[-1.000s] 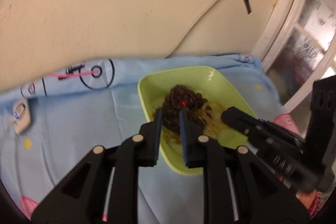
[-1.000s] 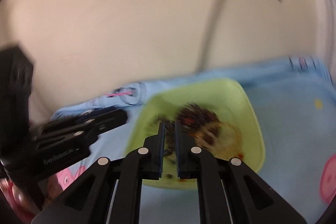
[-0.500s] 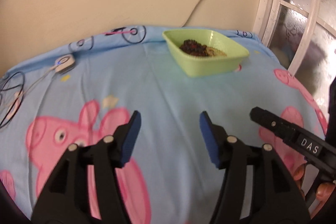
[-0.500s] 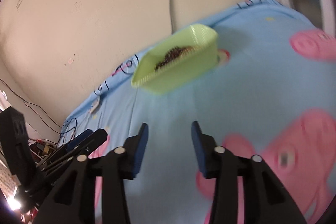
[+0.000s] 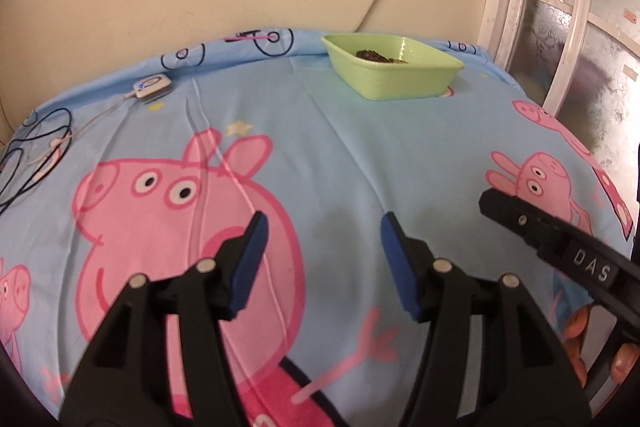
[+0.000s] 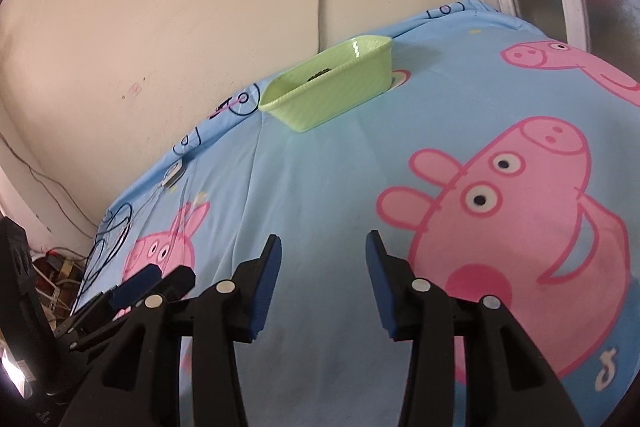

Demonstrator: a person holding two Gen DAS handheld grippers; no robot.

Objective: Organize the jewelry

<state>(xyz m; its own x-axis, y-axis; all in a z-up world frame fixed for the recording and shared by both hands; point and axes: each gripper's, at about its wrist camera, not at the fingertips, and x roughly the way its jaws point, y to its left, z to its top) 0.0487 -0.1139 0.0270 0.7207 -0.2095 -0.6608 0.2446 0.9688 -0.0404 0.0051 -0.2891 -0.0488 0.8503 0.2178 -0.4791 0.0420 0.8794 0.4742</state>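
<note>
Left wrist: jewelry (image 5: 380, 56) (dark) in tray (image 5: 400, 83)

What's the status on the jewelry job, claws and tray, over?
Left claw open, empty. Right claw open, empty. Jewelry sits in green tray at far edge. Nothing in the way on the sheet.

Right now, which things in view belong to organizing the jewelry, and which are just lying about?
Part of the job:
- green tray at the far edge of the cloth
- dark jewelry piled in it
- left gripper, open, empty
- right gripper, open, empty

Lying about:
- small white device with its cord
- black cables
- cartoon-pig cloth
</note>
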